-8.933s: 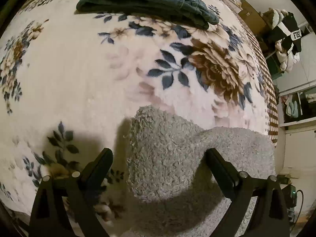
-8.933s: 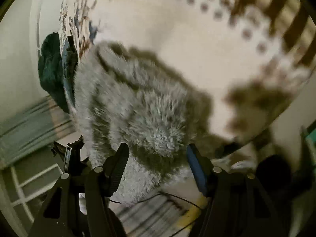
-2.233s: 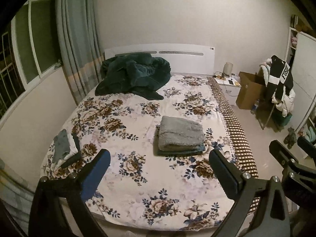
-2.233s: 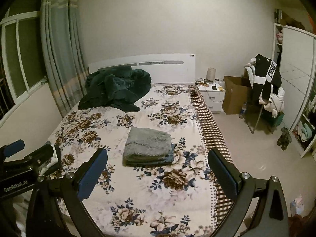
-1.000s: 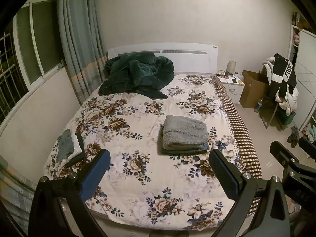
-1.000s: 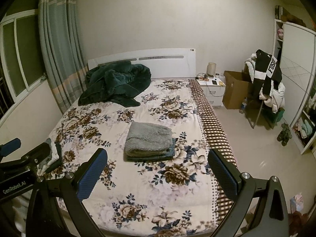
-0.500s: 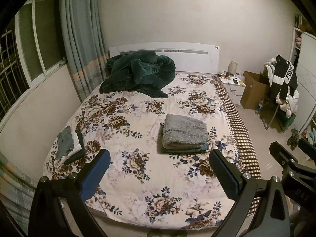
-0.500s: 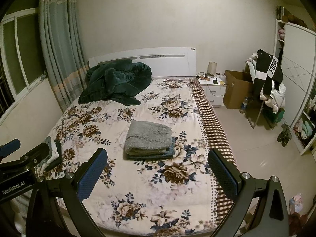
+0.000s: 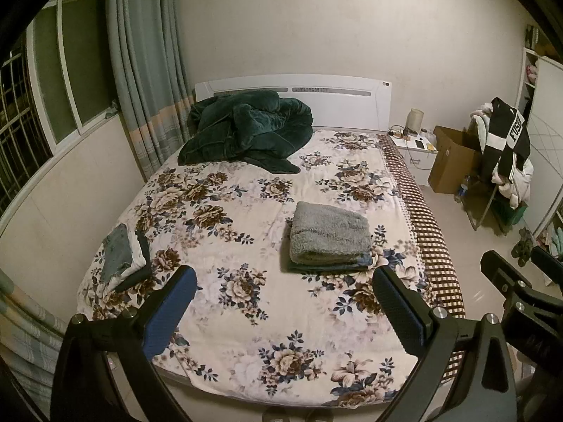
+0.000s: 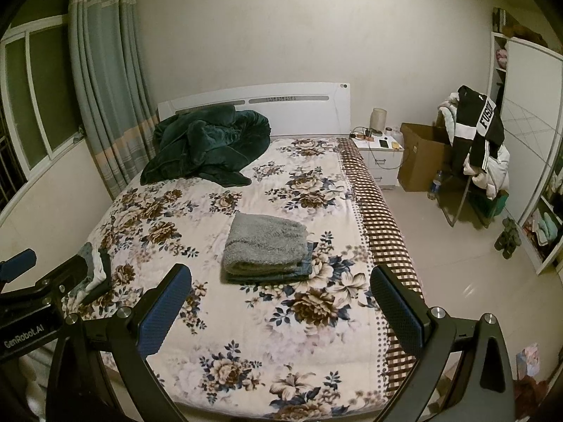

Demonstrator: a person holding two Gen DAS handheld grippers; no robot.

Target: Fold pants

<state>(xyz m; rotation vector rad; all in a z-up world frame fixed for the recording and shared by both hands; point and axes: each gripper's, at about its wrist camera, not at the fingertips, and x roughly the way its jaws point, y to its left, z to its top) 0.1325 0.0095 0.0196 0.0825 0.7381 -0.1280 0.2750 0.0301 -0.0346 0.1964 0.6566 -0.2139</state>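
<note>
Both my left hand-held gripper [image 9: 281,297] and right hand-held gripper [image 10: 279,295] stand wide open, empty, back from the bed [image 9: 246,309]. The folded pants [image 9: 329,237] lie stacked mid-bed. Only the left view shows the small clothes pile [image 9: 121,256] unobstructed.

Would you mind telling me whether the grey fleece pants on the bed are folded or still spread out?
Folded. The grey pants form a compact rectangle with layered edges, stacked on a folded blue garment on the floral bedspread.

"GenRobot.AI" on left gripper [image 10: 24,332]; "FUS…" on black jacket [image 10: 475,133].
</note>
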